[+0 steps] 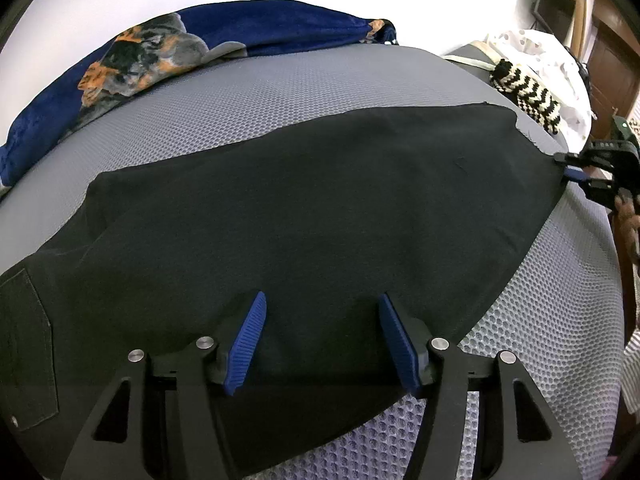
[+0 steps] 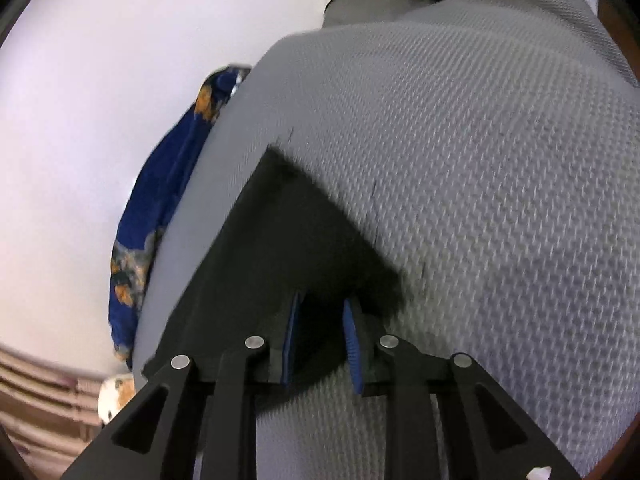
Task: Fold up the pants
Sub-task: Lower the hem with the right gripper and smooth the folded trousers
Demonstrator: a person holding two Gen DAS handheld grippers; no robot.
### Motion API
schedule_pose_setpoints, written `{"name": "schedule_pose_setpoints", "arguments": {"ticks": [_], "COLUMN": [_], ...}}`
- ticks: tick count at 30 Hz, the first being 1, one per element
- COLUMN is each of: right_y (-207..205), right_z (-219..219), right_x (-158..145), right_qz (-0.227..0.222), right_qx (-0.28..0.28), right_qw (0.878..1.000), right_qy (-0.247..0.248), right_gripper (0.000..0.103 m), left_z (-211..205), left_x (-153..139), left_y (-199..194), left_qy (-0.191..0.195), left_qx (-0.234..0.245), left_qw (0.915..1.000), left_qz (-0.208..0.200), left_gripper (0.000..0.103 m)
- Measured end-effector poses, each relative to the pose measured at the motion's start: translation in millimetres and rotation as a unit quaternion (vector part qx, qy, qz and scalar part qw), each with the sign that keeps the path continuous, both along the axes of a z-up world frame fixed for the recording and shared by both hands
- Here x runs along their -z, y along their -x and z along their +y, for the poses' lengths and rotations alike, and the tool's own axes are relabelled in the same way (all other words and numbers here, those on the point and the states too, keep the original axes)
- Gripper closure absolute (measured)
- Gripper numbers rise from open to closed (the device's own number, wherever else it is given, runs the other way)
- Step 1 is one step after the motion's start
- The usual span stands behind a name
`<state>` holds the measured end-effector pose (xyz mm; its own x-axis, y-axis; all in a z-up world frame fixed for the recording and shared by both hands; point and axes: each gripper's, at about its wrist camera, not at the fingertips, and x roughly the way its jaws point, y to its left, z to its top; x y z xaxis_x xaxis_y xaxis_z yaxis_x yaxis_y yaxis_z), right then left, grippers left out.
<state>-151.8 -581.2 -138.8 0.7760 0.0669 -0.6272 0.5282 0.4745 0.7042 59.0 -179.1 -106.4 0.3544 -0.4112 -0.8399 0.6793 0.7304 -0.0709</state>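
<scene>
Black pants point(image 1: 304, 208) lie spread flat across a grey honeycomb-mesh mattress point(image 1: 304, 92), one leg stretching toward the far right edge.

From the left wrist camera, the left gripper point(image 1: 322, 300) hovers low over the near edge of the cloth, its blue-padded fingers point(image 1: 250, 336) set wide apart with nothing between them. A stitched back pocket point(image 1: 24, 344) shows at the far left of this view. Only this camera takes in the whole garment, and the right gripper point(image 1: 570, 166) at the hem end, where it meets the corner of the cloth.

The right wrist camera looks closely along that same corner: the pants point(image 2: 288, 240) form a dark wedge pointing away, and the right gripper point(image 2: 320, 312) has its jaws partly closed around the hem. The picture is blurred, so I cannot tell whether the pads actually pinch the fabric.

A blue blanket with orange patches point(image 1: 132, 68) is bunched along the mattress's far side, seen in both views. A black-and-cream knitted piece point(image 1: 524, 88) rests near the far right corner.
</scene>
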Motion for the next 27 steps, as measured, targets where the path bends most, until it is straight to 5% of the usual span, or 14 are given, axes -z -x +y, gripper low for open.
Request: {"name": "schedule_pose_setpoints", "arguments": {"ticks": [5, 18, 23, 27], "right_y": [-2, 9, 11, 2], "right_z": [-7, 9, 7, 20], "right_x": [1, 0, -16, -50], "right_qz": [-0.006, 0.045, 0.087, 0.089], "right_qx": [0.010, 0.031, 0.046, 0.032], "right_qw": [1.000, 0.996, 0.990, 0.982], "right_qy": [-0.004, 0.072, 0.098, 0.164], "right_gripper": [0.099, 0.102, 0.078, 0.078], "left_z": [0, 10, 23, 53], "left_x": [0, 0, -13, -35], "left_y": [0, 3, 0, -15], "left_qy": [0.001, 0.017, 0.040, 0.075], "left_qx": [-0.001, 0.020, 0.001, -0.045], "left_qw": [1.0000, 0.9996, 0.9992, 0.9959], "left_qz": [0.001, 0.014, 0.008, -0.022], "left_gripper": [0.043, 0.043, 0.043, 0.043]}}
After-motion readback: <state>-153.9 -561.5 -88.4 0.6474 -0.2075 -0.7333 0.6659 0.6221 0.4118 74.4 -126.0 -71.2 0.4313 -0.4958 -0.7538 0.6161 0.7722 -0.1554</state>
